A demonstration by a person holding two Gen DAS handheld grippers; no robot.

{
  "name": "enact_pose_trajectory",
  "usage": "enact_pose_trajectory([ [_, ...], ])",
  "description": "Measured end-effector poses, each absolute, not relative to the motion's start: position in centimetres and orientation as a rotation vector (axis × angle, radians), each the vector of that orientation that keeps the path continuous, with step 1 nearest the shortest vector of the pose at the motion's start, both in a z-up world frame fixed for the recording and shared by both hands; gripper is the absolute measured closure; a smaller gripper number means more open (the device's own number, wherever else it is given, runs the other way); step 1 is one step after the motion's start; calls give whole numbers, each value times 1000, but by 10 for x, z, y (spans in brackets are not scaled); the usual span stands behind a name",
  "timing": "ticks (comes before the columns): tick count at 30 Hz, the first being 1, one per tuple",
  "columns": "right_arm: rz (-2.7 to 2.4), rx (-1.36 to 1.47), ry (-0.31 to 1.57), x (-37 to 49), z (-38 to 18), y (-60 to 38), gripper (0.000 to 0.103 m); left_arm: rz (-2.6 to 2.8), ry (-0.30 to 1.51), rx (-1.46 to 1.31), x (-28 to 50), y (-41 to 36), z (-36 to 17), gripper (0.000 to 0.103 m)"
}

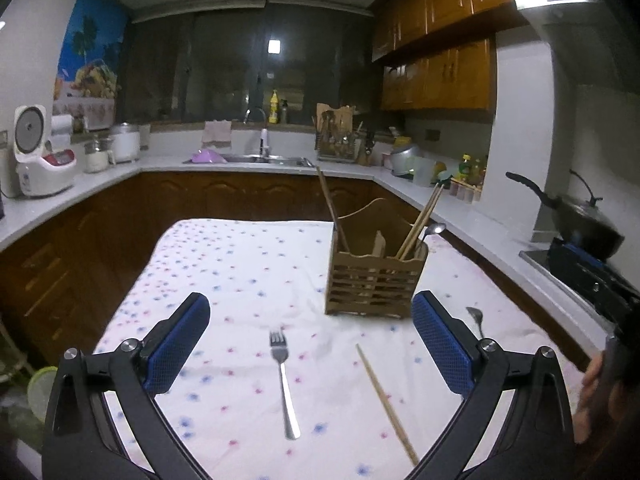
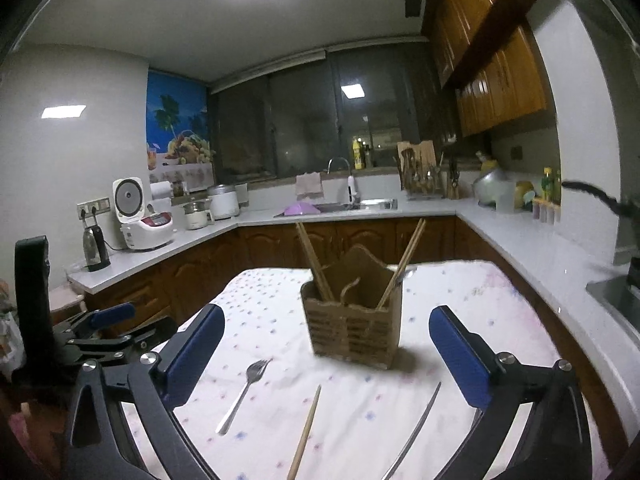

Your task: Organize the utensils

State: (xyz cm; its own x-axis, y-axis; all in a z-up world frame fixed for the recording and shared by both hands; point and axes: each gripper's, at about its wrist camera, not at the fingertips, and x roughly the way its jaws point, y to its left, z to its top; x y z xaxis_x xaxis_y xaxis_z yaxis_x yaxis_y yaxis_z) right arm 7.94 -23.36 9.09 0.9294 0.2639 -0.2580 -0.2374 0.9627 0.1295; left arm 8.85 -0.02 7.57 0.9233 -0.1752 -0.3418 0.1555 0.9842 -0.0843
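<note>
A wooden slatted utensil holder stands on the flowered tablecloth, holding chopsticks and a spoon. A metal fork and a single chopstick lie in front of it. A second metal utensil lies to the right. My left gripper is open above the fork. In the right wrist view the holder, fork, chopstick and a metal utensil handle show. My right gripper is open and empty. The left gripper shows at the left.
Kitchen counters wrap around the table, with a rice cooker, a sink and a dish rack. A wok sits on the stove at the right. Wooden cabinets hang above.
</note>
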Motion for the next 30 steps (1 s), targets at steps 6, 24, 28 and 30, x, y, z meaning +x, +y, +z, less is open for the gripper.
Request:
enact_pose_trajectory([
  [6,218,105,323,64,53,-236,0,-129,309,-13,65,1,49,0],
  [24,122,81,287,33,-4,-239,0,-72,389,41,44,-8,-14,0],
  [28,117,91,272,26,-7,-241,0,-53,376,55,40,-7,-15,0],
  [30,121,94,265,24,-7,-242,0,-48,368,54,38,-7,-16,0],
])
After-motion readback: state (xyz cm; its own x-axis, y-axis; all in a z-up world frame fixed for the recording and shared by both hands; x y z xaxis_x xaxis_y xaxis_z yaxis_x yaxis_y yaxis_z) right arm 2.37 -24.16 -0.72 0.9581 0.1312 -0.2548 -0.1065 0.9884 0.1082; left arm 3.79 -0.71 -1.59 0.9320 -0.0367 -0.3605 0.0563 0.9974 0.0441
